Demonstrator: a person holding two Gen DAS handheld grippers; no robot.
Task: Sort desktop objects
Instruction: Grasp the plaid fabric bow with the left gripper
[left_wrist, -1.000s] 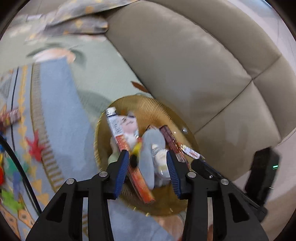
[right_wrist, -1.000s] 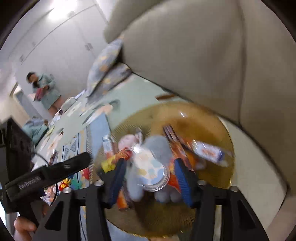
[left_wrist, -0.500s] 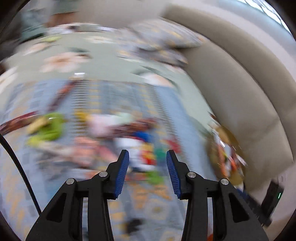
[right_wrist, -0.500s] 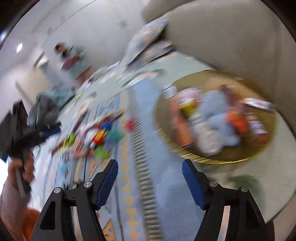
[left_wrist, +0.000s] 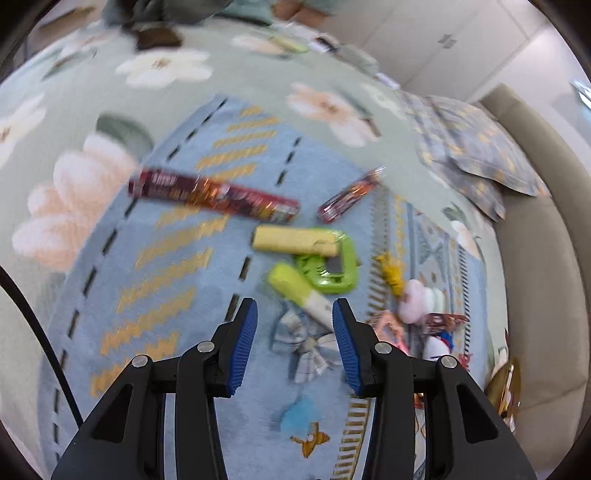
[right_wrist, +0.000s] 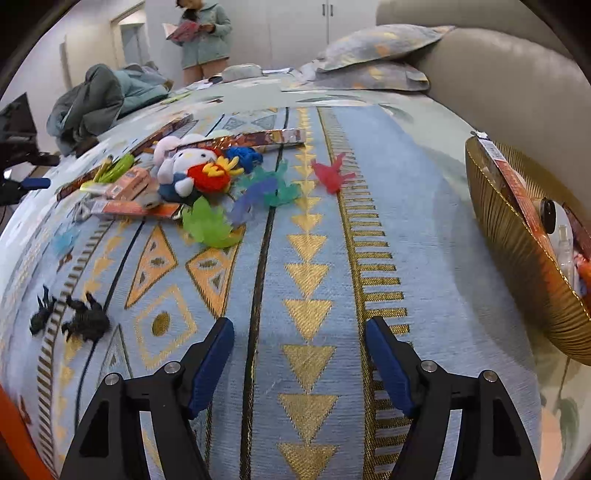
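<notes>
Scattered on the blue patterned rug (right_wrist: 306, 258) lie a white plush toy (right_wrist: 184, 166), green (right_wrist: 207, 225), blue (right_wrist: 255, 195) and red (right_wrist: 330, 175) soft toys, and two black toy scorpions (right_wrist: 85, 319). My right gripper (right_wrist: 299, 354) hovers low over bare rug; its jaws are opening with nothing between them. My left gripper (left_wrist: 291, 343) is open above a grey checked bow (left_wrist: 306, 343) and a yellow-green tube (left_wrist: 295, 290), not touching either. Beyond lie a green frame (left_wrist: 328, 266), a yellow bar (left_wrist: 295, 240) and a long red box (left_wrist: 212, 194).
A gold ribbed basket (right_wrist: 524, 258) holding sorted items stands at the rug's right edge by the beige sofa (right_wrist: 498, 85). Pillows (right_wrist: 373, 48) and a heap of clothes (right_wrist: 99, 96) lie at the back, where a person (right_wrist: 201, 33) stands reading.
Both grippers swung away from the gold basket to the scattered items on the rug. The right jaws widened; the round item between them a second ago is gone.
</notes>
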